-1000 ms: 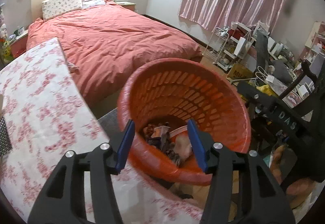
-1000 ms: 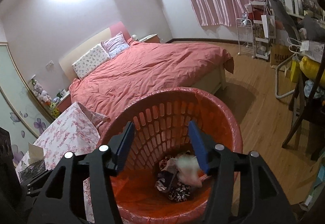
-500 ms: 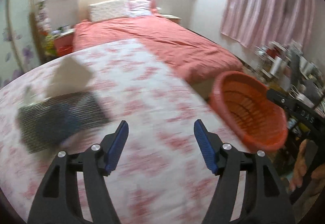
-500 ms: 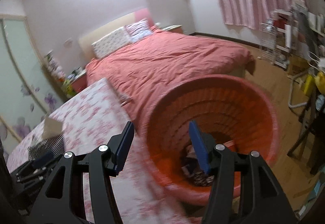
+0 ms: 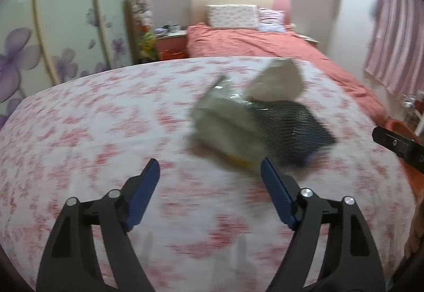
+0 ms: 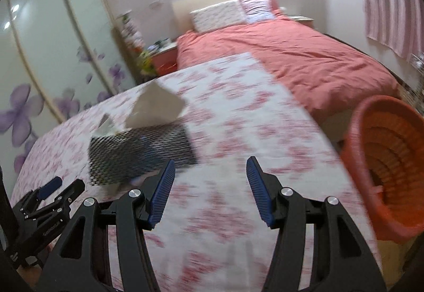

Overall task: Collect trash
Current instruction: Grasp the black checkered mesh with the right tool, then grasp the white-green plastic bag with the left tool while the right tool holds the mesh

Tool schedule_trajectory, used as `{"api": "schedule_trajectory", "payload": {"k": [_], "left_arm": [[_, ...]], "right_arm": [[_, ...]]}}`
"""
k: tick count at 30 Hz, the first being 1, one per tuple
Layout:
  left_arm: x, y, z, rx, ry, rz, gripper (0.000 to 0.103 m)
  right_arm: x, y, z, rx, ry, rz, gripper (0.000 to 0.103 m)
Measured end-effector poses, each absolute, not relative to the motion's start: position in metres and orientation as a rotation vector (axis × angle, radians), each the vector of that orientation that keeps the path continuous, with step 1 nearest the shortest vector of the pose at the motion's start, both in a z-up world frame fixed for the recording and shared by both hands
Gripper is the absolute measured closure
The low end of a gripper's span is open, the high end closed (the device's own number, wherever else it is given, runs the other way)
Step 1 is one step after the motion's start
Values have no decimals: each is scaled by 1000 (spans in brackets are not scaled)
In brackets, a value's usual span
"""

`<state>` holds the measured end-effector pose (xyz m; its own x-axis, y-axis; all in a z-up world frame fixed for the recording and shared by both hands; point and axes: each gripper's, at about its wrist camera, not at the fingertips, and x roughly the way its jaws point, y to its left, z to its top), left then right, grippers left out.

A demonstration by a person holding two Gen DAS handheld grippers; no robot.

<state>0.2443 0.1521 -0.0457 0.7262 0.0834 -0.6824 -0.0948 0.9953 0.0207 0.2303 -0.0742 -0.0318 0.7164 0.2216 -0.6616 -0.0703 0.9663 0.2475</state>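
Both grippers hang over the flowered table, holding nothing.

The left gripper (image 5: 209, 172) has its jaws spread wide and opening more, with only tablecloth (image 5: 92, 133) between them. Just beyond its right finger lies the trash: a blurred clear plastic wrapper (image 5: 228, 122), touching a black mesh packet (image 5: 294, 127) and a pale folded paper (image 5: 275, 82) behind it. The right gripper (image 6: 210, 175) has its jaws apart and empty; the black mesh packet (image 6: 140, 154) is near its left finger. The orange basket (image 6: 389, 159) stands on the floor at the right, beside the bed (image 6: 304, 58).
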Motion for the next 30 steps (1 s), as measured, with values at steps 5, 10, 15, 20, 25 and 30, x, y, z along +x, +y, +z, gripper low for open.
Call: {"api": "schedule_trajectory", "payload": {"k": [5,10,15,20,25,30], "left_arm": [[251,182,-56,-40,801,168,23],[261,202,-71,-124,890,185,23],[270,198,-81,-75,937,205,18],[268,198,-83,-88,941,194,15],[270,198,-83,-91,940,190,16],[268,203,-77,-174,893,126,25]], "right_arm": [[245,-33,-41,167,800,198,47],[256,-15,-46,145,819,204,47],[267,-2,-53,116,827,194,47],[277,7,-59,89,838,182,49],[275,14,-56,38,817,175,83],[269,-1,-45,89,776,194,97]]}}
